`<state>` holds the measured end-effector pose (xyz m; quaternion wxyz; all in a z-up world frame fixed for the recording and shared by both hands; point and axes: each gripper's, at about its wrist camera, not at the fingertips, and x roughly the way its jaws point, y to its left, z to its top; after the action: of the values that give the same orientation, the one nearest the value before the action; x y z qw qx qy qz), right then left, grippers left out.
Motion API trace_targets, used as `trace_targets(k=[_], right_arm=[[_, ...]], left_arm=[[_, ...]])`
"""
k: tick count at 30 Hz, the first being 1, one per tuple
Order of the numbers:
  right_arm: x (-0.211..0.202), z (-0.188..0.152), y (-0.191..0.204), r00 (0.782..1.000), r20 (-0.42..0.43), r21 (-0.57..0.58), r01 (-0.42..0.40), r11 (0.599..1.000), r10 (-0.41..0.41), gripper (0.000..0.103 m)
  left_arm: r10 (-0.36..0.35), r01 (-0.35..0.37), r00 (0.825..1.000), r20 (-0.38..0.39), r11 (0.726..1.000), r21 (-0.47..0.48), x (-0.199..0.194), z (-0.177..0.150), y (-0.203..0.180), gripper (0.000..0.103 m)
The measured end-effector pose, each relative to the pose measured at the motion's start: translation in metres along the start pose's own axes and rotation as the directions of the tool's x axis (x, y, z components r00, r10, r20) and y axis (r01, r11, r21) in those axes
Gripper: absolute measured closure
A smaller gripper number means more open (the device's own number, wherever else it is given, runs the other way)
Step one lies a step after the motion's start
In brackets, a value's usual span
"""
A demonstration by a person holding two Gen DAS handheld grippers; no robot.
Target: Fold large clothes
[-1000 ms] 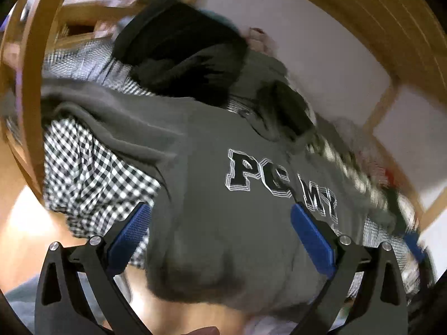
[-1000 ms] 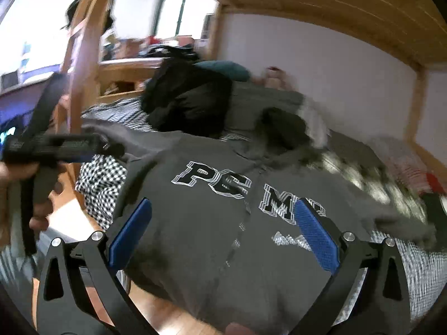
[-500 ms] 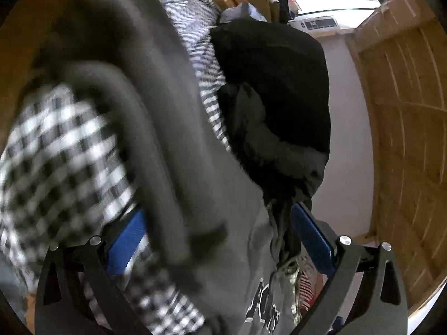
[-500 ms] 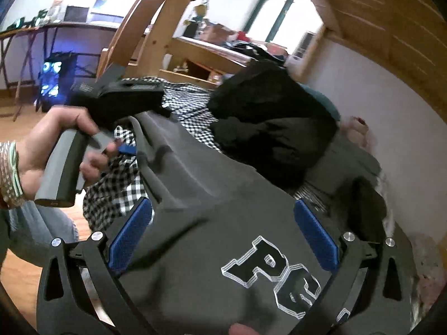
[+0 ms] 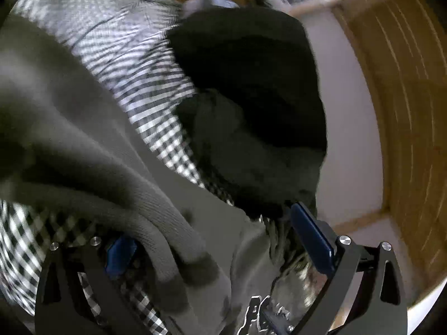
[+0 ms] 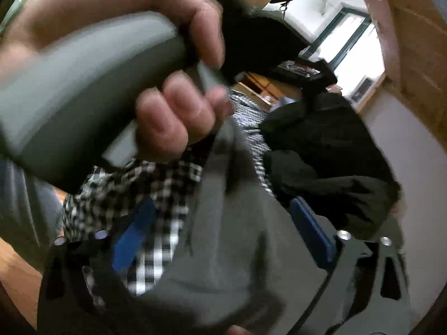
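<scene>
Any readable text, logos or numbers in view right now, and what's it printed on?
White-outlined block lettering on the grey hoodie, at the bottom edge of the left wrist view: cut off and blurred, not readable.
Right wrist view: no text visible.

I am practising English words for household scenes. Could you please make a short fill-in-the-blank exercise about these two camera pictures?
1. The grey hoodie lies on a bedsheet with a black and white ____ pattern.
2. Beyond the hoodie there is a pile of clothes of ____ colour.
3. The pads of the right gripper are ____ in colour.
4. In the right camera picture, a hand holds the ____ of the other gripper.

Missing words: checked; black; blue; handle
</scene>
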<state>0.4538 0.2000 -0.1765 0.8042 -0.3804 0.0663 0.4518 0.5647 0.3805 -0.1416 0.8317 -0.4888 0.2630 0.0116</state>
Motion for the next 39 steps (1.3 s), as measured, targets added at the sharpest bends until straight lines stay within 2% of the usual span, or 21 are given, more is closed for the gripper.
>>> trace_targets(k=[2,3,6,8,10,12,15,17,18,20,22,24,26,28,31,32,34,35,36,37,39], right_arm=[[0.015,-0.001,-0.002,0.999,-0.025,0.023,-0.032,0.999,0.033,0.038],[0.024,-0.003,-0.007,0.998,-0.054,0.059,-0.015,0.998,0.018,0.054],[0.028,-0.009,-0.020,0.998,-0.065,0.143,0.008,0.990,0.002,0.084],[0.019,-0.014,-0.030,0.999,-0.052,0.208,0.010,0.978,0.001,0.089],[0.009,-0.016,-0.040,0.999,-0.050,0.266,0.018,0.964,-0.005,0.091],[-0.001,-0.019,-0.052,0.999,-0.050,0.340,0.031,0.940,-0.015,0.092],[-0.012,-0.031,-0.070,0.997,-0.060,0.466,0.068,0.882,-0.045,0.093],[-0.014,-0.035,-0.071,0.994,-0.078,0.487,0.110,0.867,-0.082,0.093],[-0.014,-0.038,-0.072,0.991,-0.085,0.495,0.131,0.859,-0.102,0.093],[-0.018,-0.041,-0.081,0.988,-0.096,0.527,0.153,0.836,-0.121,0.093],[-0.017,-0.041,-0.081,0.986,-0.100,0.520,0.167,0.838,-0.134,0.093],[-0.025,-0.043,-0.086,0.984,-0.096,0.528,0.180,0.830,-0.153,0.094],[-0.034,-0.045,-0.086,0.982,-0.092,0.548,0.191,0.815,-0.168,0.094],[-0.039,-0.050,-0.085,0.977,-0.102,0.560,0.210,0.802,-0.185,0.094],[-0.044,-0.056,-0.084,0.973,-0.111,0.581,0.228,0.781,-0.202,0.094],[-0.044,-0.058,-0.085,0.973,-0.111,0.583,0.231,0.779,-0.204,0.094],[-0.046,-0.059,-0.086,0.972,-0.111,0.584,0.232,0.778,-0.206,0.094],[-0.046,-0.060,-0.086,0.972,-0.113,0.584,0.233,0.777,-0.207,0.094],[-0.047,-0.061,-0.086,0.971,-0.116,0.588,0.237,0.774,-0.209,0.094],[-0.049,-0.062,-0.087,0.970,-0.119,0.593,0.241,0.769,-0.212,0.094],[-0.053,-0.065,-0.091,0.970,-0.120,0.610,0.240,0.755,-0.212,0.094]], left_arm=[[0.040,-0.041,0.999,0.003,0.994,0.100,-0.002,-0.001,-0.015,0.027],[0.082,-0.080,0.997,-0.003,0.985,0.151,-0.001,-0.003,-0.022,0.042],[0.112,-0.108,0.994,-0.001,0.963,0.247,0.002,-0.006,-0.039,0.047],[0.081,-0.075,0.997,-0.008,0.954,0.291,0.005,-0.010,-0.052,0.047],[0.071,-0.064,0.997,-0.013,0.950,0.307,0.009,-0.012,-0.060,0.046],[0.061,-0.056,0.998,-0.014,0.964,0.259,0.012,-0.013,-0.059,0.042],[0.078,-0.079,0.997,0.019,0.991,0.103,0.004,-0.017,-0.036,0.040],[0.105,-0.105,0.993,0.045,0.994,-0.011,-0.007,-0.031,-0.017,0.031],[0.164,-0.160,0.982,0.093,0.986,-0.046,-0.015,-0.040,-0.012,0.008],[0.247,-0.226,0.945,0.213,0.967,-0.119,-0.038,-0.057,-0.003,0.006],[0.196,-0.160,0.947,0.255,0.975,-0.153,-0.050,-0.069,0.009,0.006],[0.189,-0.135,0.952,0.239,0.965,-0.224,-0.045,-0.072,0.024,0.006],[0.151,-0.075,0.961,0.230,0.948,-0.311,-0.035,-0.074,0.040,0.006],[0.135,-0.021,0.952,0.276,0.924,-0.381,-0.033,-0.079,0.051,0.006],[0.160,-0.011,0.923,0.350,0.920,-0.391,-0.039,-0.084,0.055,0.006],[0.156,-0.006,0.919,0.361,0.923,-0.384,-0.039,-0.085,0.057,0.006],[0.145,0.007,0.925,0.352,0.918,-0.396,-0.037,-0.085,0.061,0.006],[0.141,0.010,0.930,0.340,0.913,-0.408,-0.039,-0.084,0.064,0.010],[0.143,0.010,0.934,0.326,0.906,-0.424,-0.039,-0.079,0.068,0.026],[0.134,0.014,0.940,0.315,0.905,-0.426,-0.041,-0.080,0.069,0.049],[0.140,0.006,0.949,0.283,0.889,-0.458,-0.042,-0.085,0.073,0.070]])
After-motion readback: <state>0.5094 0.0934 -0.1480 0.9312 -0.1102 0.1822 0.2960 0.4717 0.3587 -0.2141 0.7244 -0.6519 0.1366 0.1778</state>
